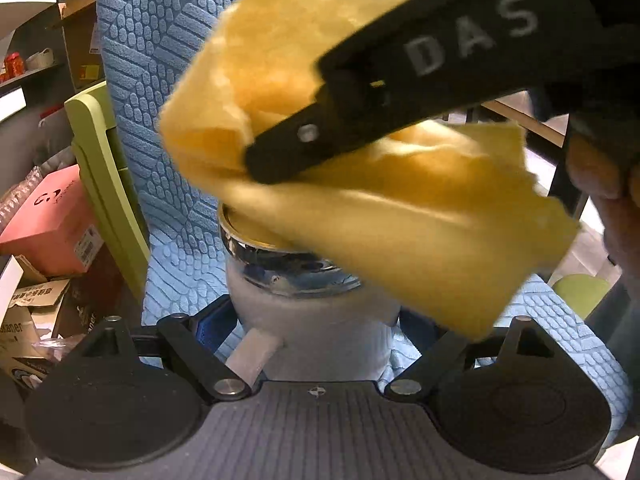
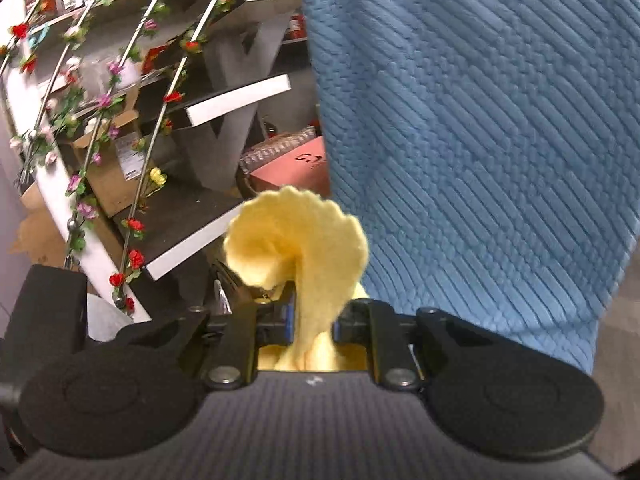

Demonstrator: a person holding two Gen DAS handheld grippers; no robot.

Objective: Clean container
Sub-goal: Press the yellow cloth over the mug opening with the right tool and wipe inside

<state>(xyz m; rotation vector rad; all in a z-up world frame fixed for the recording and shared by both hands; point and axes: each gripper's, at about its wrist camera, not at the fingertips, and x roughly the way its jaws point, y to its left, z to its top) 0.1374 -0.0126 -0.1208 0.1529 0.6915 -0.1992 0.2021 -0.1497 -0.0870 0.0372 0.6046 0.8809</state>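
Note:
In the left wrist view my left gripper [image 1: 320, 320] is shut on a white container [image 1: 316, 320] with a shiny metal rim [image 1: 256, 248] and a handle stub at its lower left. The right gripper [image 1: 280, 156] comes in from the upper right, marked "DAS", shut on a yellow cloth [image 1: 360, 208] that drapes over the container's mouth. In the right wrist view my right gripper [image 2: 312, 320] pinches the yellow cloth [image 2: 300, 240], which fans out above the jaws. The container is hidden there.
A blue textured towel [image 1: 160, 80] covers the surface behind; it also fills the right of the right wrist view [image 2: 480, 140]. A green chair edge [image 1: 100, 168], a pink box [image 1: 52, 220] and cardboard clutter lie left. Shelves with flower garlands [image 2: 120, 120] stand left.

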